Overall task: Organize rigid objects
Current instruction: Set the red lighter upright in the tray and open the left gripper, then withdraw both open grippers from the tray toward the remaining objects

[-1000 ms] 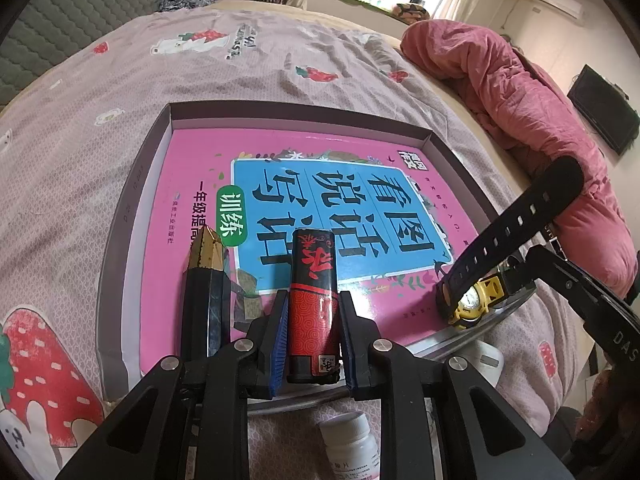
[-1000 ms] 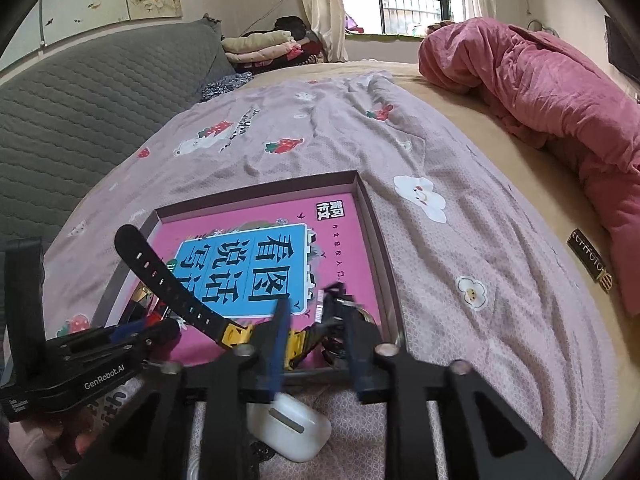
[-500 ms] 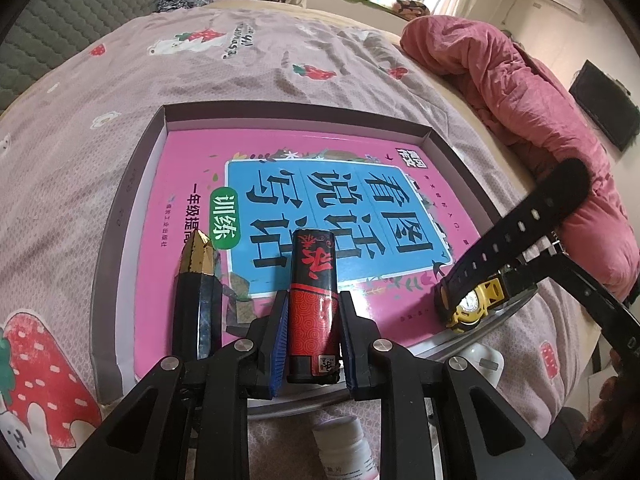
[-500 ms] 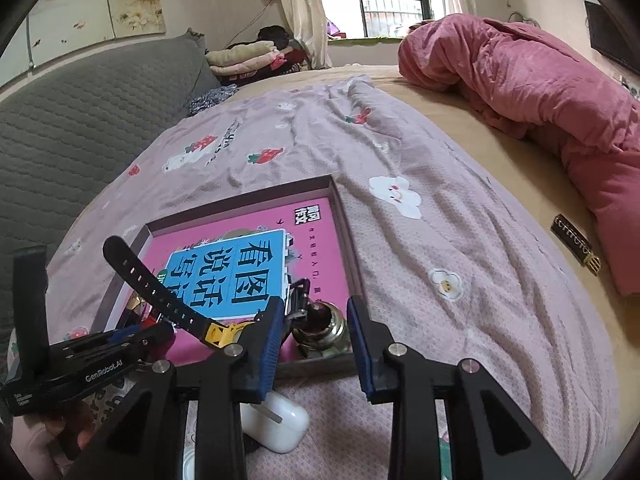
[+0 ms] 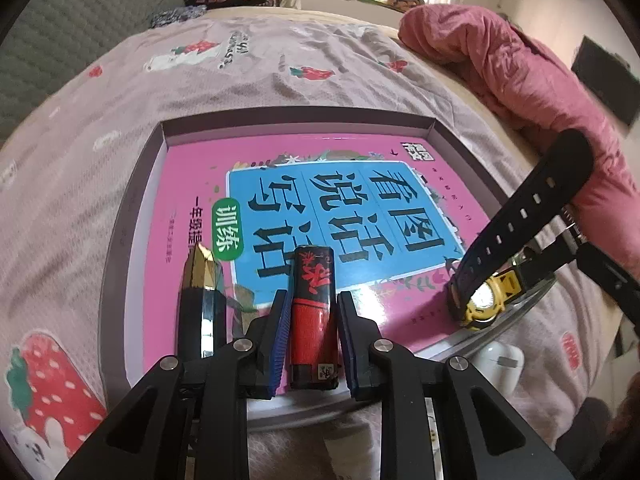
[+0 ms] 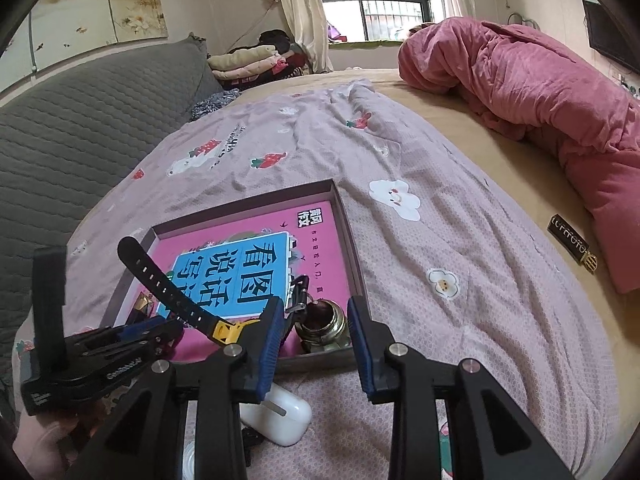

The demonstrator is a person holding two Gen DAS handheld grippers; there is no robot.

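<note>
Soft daylight from the window [image 6: 372, 0] — sharp centres, glare on the book cover [image 5: 320, 220], fisheye-bent, dark-vignetted edges.

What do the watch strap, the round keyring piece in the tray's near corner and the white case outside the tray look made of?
Watch strap: matte black rubber or resin, judging by its stiff curve and punched holes. Keyring piece: metal, brassy and dulled, with bright glints on its rim. White case: glossy hard plastic, smooth with soft highlights and a small silver hinge plate.
</note>
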